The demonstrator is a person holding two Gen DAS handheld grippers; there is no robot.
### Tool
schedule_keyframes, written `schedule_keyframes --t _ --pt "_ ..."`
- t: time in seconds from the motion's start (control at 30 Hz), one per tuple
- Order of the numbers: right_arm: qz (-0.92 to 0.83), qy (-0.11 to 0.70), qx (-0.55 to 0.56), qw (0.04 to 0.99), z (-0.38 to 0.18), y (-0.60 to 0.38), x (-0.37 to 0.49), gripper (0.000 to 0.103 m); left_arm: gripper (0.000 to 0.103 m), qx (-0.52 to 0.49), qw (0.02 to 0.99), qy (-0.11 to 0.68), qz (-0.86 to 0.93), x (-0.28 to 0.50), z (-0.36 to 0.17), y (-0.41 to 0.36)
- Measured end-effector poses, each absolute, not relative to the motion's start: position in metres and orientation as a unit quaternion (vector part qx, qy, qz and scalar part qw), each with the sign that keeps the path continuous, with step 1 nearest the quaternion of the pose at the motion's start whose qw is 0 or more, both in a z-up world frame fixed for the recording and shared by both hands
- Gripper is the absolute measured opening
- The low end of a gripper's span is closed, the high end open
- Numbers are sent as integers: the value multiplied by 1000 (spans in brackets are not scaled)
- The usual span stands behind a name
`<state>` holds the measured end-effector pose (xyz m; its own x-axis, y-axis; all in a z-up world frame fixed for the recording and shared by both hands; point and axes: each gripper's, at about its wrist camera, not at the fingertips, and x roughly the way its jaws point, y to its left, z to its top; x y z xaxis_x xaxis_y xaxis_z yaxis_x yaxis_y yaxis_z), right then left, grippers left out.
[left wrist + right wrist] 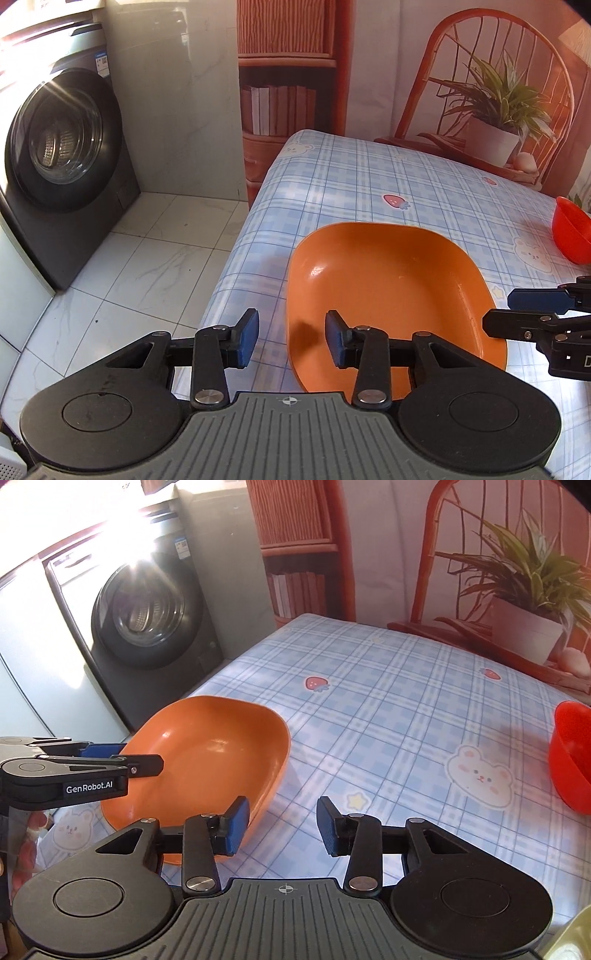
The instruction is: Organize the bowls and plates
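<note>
1. left gripper (291, 339) straddles the near left rim of the orange plate (388, 280), its pads spread and not pressing, likely lining up a pinch.
2. right gripper (282, 825) does the same on the plate's right edge, also apart.
3. red bowl (570, 757) waits well apart on the checked tablecloth (388, 686); a washing machine (62, 147) stands beside.

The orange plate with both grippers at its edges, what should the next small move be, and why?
Probably close the left gripper onto the orange plate: its jaws straddle the plate's near-left rim with a gap on each side, so nothing is held. The right gripper has one pad at the plate's opposite rim, open too. The red bowl sits apart on the checked tablecloth, likely the thing to stack next.
</note>
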<state>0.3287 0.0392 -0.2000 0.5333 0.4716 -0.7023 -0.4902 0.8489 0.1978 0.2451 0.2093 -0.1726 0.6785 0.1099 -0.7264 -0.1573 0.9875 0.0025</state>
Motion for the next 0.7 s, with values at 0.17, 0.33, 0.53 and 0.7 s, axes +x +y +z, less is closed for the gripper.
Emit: schedule_keyframes --t 0.17,0.33,0.53,0.7 --pt "294 398 -8 869 -203 43 325 12 20 -39 918 390 64 240 -175 205" --pt "285 399 7 871 -202 35 319 11 16 -43 916 393 61 235 -174 198" --pt "272 390 28 879 -193 11 300 11 16 -35 921 386 41 223 -161 179" --pt "255 373 39 891 -178 -24 283 11 16 -21 925 379 14 223 -148 152"
